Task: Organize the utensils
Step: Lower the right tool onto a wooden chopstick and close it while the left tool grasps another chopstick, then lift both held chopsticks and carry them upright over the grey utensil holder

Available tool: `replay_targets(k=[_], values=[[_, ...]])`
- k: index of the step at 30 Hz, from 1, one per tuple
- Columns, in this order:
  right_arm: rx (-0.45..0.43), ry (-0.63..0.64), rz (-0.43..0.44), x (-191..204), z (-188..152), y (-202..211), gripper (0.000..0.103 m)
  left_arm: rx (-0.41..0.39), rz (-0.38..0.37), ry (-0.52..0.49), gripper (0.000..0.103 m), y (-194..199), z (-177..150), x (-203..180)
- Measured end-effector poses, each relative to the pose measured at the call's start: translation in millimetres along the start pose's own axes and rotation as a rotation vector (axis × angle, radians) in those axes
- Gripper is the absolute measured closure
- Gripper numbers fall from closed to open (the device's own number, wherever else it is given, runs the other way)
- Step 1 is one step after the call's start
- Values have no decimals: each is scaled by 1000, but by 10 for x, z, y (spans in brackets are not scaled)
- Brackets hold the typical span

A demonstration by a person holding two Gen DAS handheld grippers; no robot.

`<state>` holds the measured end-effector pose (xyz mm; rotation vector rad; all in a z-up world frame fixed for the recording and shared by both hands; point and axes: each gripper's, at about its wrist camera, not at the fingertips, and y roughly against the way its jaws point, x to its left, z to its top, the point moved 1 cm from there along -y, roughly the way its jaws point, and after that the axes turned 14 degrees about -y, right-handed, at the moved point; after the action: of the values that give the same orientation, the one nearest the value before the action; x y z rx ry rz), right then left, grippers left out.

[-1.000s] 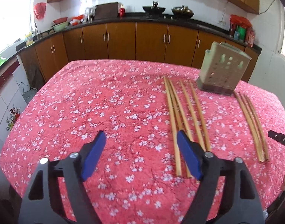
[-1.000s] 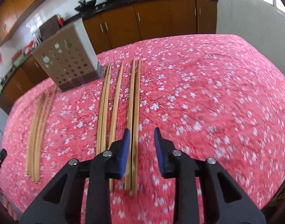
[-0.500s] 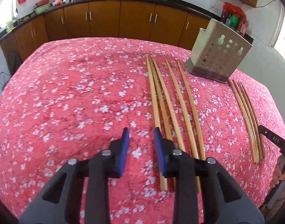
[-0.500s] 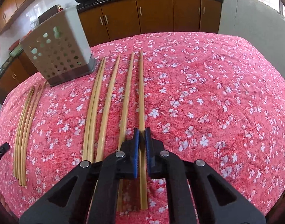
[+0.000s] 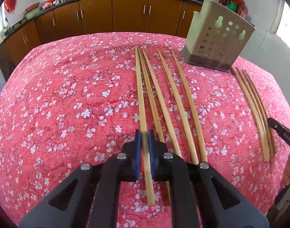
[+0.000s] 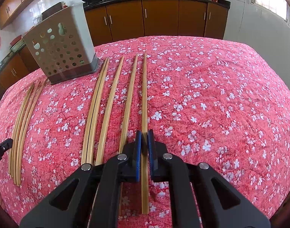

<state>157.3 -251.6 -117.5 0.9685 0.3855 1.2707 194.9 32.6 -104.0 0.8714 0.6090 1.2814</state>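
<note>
Several long bamboo chopsticks lie side by side on a red floral tablecloth. In the left wrist view my left gripper (image 5: 144, 135) is shut on the leftmost chopstick (image 5: 140, 95) of its group. In the right wrist view my right gripper (image 6: 144, 135) is shut on the rightmost chopstick (image 6: 144, 95) of its group. A beige perforated utensil holder (image 5: 219, 38) stands at the far side of the table, also in the right wrist view (image 6: 59, 45). A second bundle of chopsticks (image 5: 255, 112) lies beside it, seen at the left in the right wrist view (image 6: 21, 133).
Brown kitchen cabinets (image 5: 114, 15) with a dark counter run behind the table. The other gripper's black tip (image 5: 281, 133) and a hand show at the right edge of the left wrist view. The tablecloth (image 6: 221, 104) drops off at the table's edges.
My left gripper went from wide open to shut on the leftmost chopstick after moving right. My right gripper closed from a narrow gap onto the rightmost chopstick.
</note>
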Motion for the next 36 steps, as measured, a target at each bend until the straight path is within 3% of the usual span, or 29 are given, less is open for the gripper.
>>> replay_targets(k=[9, 16, 21, 33, 36], values=[[-35, -2, -28, -113, 193, -94, 95, -7, 65, 51, 94, -207, 228, 359], [-73, -30, -25, -235, 302, -159, 95, -63, 87, 4, 93, -277, 247, 414], [-69, -28, -18, -239, 234, -88, 95, -70, 55, 39, 93, -198, 155, 478], [-72, -19, -26, -229, 168, 19, 95, -60, 79, 26, 94, -105, 98, 427], [-141, -9, -10, -218, 230, 238, 95, -110, 102, 21, 94, 134, 137, 470]])
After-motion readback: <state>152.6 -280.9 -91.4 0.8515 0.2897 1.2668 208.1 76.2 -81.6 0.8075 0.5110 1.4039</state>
